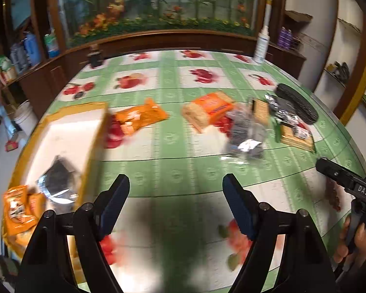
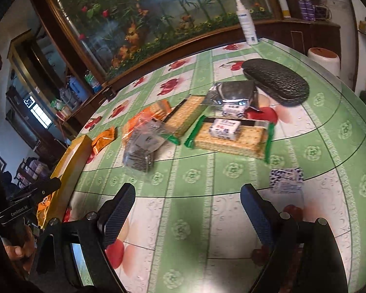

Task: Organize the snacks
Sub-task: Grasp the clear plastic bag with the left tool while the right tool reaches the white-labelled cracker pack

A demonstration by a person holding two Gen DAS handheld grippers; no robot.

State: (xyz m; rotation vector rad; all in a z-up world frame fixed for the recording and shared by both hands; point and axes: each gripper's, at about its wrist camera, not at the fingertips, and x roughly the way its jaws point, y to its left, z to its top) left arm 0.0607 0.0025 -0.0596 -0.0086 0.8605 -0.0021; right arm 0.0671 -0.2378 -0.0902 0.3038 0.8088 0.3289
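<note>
Both empty and spread wide: left gripper (image 1: 175, 190) stamped "GenRobot.AI", right gripper (image 2: 188, 202) "DAS", crackers (image 2: 228, 139) just past them.

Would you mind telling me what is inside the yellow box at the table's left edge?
In the yellow box, the left wrist view shows a dark foil packet and an orange snack packet. The near corner is hidden behind the left gripper, which is open.

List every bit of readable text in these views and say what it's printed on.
"DAS": on the right gripper body, seen from the left wrist view.
"GenRobot.AI": on the left gripper body, seen from the right wrist view.
Print on the orange snack packets, the cracker packs, the small white packet and the spray bottle: too blurred to read.
</note>
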